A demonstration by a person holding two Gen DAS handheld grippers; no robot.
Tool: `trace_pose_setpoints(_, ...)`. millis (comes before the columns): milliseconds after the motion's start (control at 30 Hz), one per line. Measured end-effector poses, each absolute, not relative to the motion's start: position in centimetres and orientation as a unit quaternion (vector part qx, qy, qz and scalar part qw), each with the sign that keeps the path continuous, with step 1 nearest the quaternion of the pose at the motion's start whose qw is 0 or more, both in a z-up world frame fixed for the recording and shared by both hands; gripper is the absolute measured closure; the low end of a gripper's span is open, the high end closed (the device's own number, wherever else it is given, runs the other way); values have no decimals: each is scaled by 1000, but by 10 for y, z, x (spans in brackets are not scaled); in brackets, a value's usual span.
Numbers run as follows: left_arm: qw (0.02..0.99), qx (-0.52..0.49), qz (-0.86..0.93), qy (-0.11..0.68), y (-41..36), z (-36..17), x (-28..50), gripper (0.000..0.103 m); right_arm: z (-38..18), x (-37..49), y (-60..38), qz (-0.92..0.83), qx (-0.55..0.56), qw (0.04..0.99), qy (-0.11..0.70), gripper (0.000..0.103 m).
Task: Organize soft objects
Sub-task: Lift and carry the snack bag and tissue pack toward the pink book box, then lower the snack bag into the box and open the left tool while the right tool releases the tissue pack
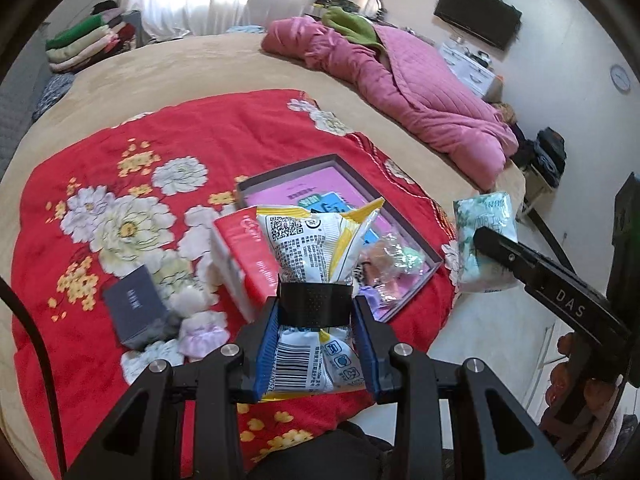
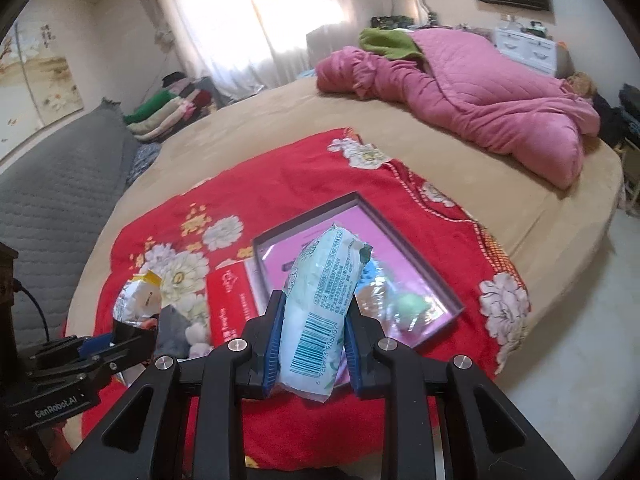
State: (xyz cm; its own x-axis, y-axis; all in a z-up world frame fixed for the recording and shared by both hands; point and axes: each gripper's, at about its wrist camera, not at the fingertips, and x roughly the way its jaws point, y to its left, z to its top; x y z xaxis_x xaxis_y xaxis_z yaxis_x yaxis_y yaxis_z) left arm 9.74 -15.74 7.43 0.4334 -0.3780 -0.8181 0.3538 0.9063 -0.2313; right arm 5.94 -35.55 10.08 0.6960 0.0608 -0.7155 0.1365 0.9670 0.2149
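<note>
My left gripper [image 1: 316,306] is shut on a white and yellow snack packet [image 1: 316,244], held above the near edge of the red floral cloth [image 1: 120,184]. My right gripper [image 2: 314,312] is shut on a pale green tissue pack [image 2: 320,292], held above the shallow grey tray with a pink floor [image 2: 404,240]. That tissue pack also shows at the right of the left wrist view [image 1: 486,240]. The tray [image 1: 292,172] holds a small clear bag with pastel items [image 1: 390,260]. The left gripper with its packet shows at the lower left of the right wrist view [image 2: 136,304].
A red tissue box [image 1: 244,256], a dark grey box [image 1: 136,308] and small fluffy soft items [image 1: 200,332] lie on the cloth left of the tray. A pink quilt [image 1: 420,92] lies on the far side of the bed. Folded clothes [image 1: 88,40] are stacked at the back left.
</note>
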Motion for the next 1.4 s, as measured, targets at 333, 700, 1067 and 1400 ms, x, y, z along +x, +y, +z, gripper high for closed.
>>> trace_pose_setpoints(333,833,5,-245,496,-204,64,112,67,107,57,-388,-44,132,915,379,76)
trace_pose_setpoints(700,817,18,-249,520,-237,35,133,67,101,65,-412,-61,126,911,388,76)
trace_pose_setpoints(1067,805,37,-249,538,-260,12,146,67,83,85,-421,-59,128,906,399,76)
trace_pose_setpoints(1400,782,56,-254,567,-280,-19,163,67,57,112,-429,-43,134,895,422,75)
